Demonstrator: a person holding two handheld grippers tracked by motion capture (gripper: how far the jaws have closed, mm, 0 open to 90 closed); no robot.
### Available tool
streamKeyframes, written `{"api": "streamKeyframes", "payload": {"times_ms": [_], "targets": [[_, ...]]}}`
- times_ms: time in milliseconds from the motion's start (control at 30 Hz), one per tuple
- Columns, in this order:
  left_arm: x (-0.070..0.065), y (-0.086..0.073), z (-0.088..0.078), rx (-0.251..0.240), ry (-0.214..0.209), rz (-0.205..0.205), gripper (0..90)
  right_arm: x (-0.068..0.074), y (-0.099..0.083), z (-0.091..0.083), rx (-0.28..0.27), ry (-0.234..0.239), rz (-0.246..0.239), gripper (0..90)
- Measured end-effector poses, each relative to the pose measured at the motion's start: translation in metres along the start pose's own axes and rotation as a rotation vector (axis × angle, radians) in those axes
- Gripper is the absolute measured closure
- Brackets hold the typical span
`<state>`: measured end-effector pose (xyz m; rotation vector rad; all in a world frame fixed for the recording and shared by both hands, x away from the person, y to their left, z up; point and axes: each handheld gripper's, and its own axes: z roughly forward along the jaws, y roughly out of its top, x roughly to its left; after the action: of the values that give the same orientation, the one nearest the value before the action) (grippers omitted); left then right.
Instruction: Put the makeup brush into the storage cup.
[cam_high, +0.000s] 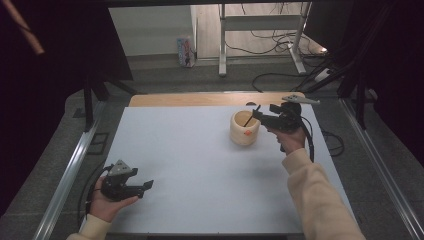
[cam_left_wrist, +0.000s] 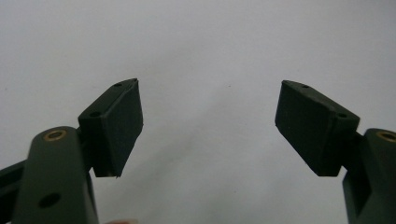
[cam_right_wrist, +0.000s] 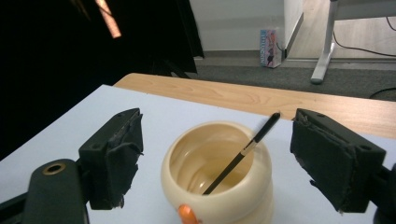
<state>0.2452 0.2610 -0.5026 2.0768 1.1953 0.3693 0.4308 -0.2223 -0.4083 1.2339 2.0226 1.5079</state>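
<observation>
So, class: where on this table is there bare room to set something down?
The white tabletop is bare between the left gripper and the cream ribbed pot. It is crowded at the pot, where the right gripper hovers beside a leaning black pen.

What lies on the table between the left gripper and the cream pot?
Nothing: in the high view, bare white table separates the left gripper from the cream pot.

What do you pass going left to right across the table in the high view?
Left tongs, open on the white table → cream pot with a black pen leaning inside → right tongs, open beside the pot.
</observation>
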Motion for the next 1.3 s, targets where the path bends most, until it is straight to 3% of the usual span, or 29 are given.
{"api": "streamKeyframes", "payload": {"times_ms": [500, 1100, 1300], "targets": [[0.0, 0.0, 0.0, 0.004, 0.002, 0.001, 24.1, -0.001, -0.03, -0.029, 0.041, 0.049, -0.005, 16.8], [0.0, 0.0, 0.0, 0.002, 0.001, -0.001, 24.1, 0.006, -0.06, -0.063, 0.1, 0.059, -0.093, 16.7], [-0.001, 0.0, -0.001, 0.002, 0.002, 0.003, 24.1, 0.007, -0.071, -0.074, 0.124, 0.072, -0.083, 16.6]]}}
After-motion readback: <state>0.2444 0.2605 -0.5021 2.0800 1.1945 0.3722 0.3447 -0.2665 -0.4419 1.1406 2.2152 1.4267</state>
